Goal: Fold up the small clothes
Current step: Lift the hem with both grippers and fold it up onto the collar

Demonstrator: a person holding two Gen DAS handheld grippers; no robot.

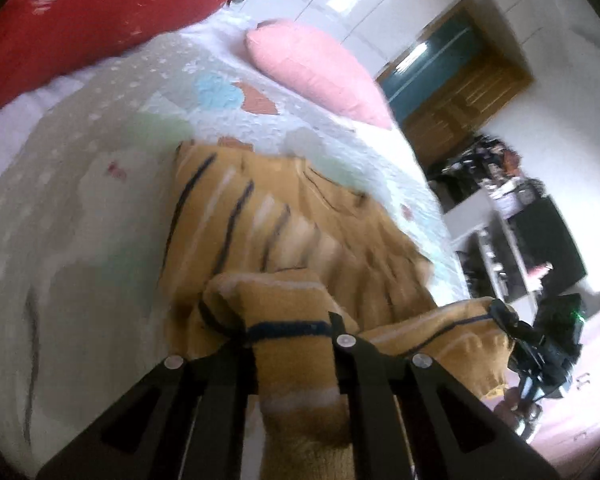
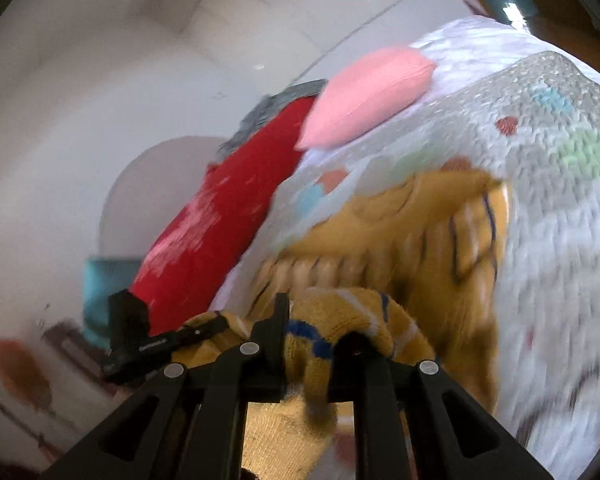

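A small mustard-yellow knit sweater (image 1: 284, 216) with dark blue and white stripes lies on the quilted bed (image 1: 80, 168), partly lifted. My left gripper (image 1: 292, 340) is shut on a bunched edge of the sweater, which bulges up between its black fingers. At the lower right of the left wrist view, my right gripper (image 1: 500, 316) pinches another edge of the same garment. In the right wrist view the sweater (image 2: 384, 232) stretches ahead, blurred, and my right gripper (image 2: 312, 340) is shut on a fold of it. My left gripper (image 2: 216, 326) shows at the lower left there, also gripping knit.
A pink pillow (image 1: 320, 68) and a red cushion (image 1: 80, 20) lie at the far end of the bed. A wooden door (image 1: 460, 92) and cluttered shelves (image 1: 512, 216) stand past the bed's right edge. A white wall (image 2: 60, 120) fills the left of the right wrist view.
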